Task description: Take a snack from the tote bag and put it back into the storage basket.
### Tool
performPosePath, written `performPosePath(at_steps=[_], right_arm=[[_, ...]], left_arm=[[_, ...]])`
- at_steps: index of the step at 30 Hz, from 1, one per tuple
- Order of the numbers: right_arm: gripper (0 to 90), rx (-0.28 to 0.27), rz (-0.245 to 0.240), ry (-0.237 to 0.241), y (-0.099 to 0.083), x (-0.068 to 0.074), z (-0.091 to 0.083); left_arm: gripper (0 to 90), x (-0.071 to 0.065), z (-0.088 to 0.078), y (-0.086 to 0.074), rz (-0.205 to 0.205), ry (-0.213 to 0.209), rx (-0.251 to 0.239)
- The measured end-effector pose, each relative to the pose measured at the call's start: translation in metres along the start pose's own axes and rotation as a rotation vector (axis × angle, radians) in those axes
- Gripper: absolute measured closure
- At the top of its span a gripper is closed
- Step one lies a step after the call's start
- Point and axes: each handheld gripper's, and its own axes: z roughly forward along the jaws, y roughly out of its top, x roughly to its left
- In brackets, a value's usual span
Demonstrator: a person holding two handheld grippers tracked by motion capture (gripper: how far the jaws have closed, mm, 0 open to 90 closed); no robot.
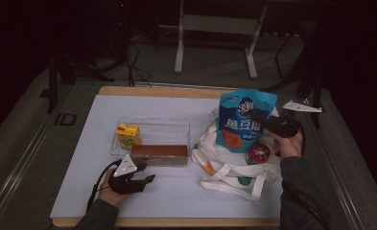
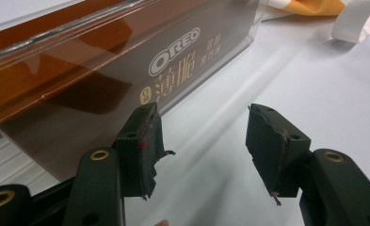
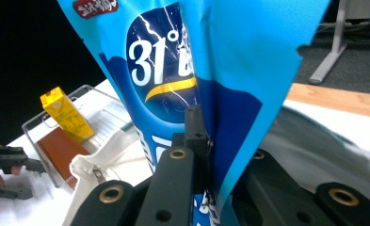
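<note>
Blue snack bag (image 3: 173, 66) hides right gripper's (image 3: 206, 141) far jaw.

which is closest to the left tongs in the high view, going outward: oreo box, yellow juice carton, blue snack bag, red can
From the left tongs:
1. Oreo box, just ahead, lying in the clear tray.
2. Yellow juice carton, farther back in the tray's left end.
3. Red can, off to the right on the white tote bag.
4. Blue snack bag, right and farther back, held upright by the right tongs.

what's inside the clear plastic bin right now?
The clear plastic bin holds an upright yellow juice carton at its left and a flat brown Oreo box along the near wall. Anything under the box is covered.
</note>
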Motion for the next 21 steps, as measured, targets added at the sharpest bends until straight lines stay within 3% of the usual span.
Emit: performPosePath(at_steps=[9,21], right_arm=[[88.7,-0.046,0.0,0.02,0.016,0.01,-0.008],[88.6,-0.063,-0.007,0.035,0.031,0.022,-0.015]], left_arm=[[44.9,0.0,0.0,0.0,0.002,0.0,0.001],[44.9,0.0,0.0,0.0,0.0,-0.002,0.001]])
